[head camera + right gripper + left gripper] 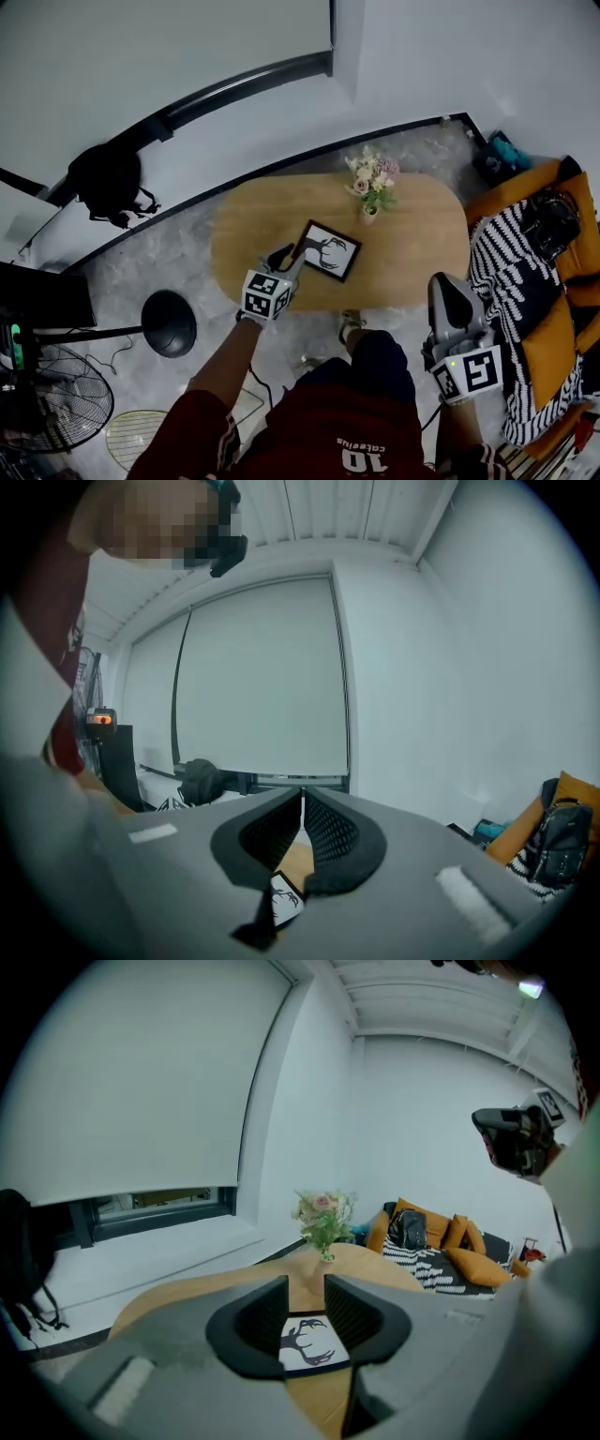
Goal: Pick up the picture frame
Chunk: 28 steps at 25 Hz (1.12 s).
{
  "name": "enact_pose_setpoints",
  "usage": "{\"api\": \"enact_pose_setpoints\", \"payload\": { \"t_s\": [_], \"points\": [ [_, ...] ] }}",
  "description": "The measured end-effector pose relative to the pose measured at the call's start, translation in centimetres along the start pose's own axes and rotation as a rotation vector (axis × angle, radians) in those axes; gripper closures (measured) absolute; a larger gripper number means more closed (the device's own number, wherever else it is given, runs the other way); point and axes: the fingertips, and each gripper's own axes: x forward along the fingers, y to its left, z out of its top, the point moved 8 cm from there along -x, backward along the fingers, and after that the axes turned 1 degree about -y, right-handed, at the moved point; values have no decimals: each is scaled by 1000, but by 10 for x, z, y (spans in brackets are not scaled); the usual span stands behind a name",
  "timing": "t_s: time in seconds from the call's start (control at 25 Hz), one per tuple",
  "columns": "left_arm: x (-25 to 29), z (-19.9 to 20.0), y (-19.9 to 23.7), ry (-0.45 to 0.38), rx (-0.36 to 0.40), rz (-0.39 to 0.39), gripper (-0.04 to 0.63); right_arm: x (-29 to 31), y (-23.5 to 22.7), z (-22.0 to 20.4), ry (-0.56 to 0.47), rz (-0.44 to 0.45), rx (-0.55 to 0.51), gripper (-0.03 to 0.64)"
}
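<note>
Left gripper [289, 255] jaws wide apart, gripping nothing, right at the picture frame [328, 250]'s near-left corner. Right gripper [448, 281] is closed and empty. The frame lies flat on the oval table [412, 244], long axis diagonal. Flowers [371, 175] sit in a small vase [369, 215] behind it.

Colours before you
Your black-edged picture frame [328, 250] shows a black stag on white; the oval wooden surface [422, 246] is honey-tan, the flower bunch [372, 178] pink and cream.
</note>
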Motion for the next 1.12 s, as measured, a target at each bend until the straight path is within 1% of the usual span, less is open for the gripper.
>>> {"api": "enact_pose_setpoints", "payload": {
  "t_s": [0.24, 0.44, 0.6, 0.76, 0.96, 1.12],
  "points": [
    [57, -53, 27, 91, -23, 21, 479, 17, -21, -34, 4, -21, 8, 617],
    [95, -87, 47, 165, -46, 36, 471, 33, -39, -53, 22, -25, 16, 617],
    [121, -112, 63, 224, -33, 49, 459, 46, -49, -72, 37, -32, 36, 617],
    [140, -130, 74, 278, -12, 51, 456, 56, -54, -90, 61, -35, 74, 617],
    [154, -146, 82, 338, -12, 53, 456, 56, -50, -104, 89, -14, 74, 617],
    [161, -158, 84, 390, -36, 37, 457, 53, -46, -107, 87, -23, 99, 617]
  ]
}}
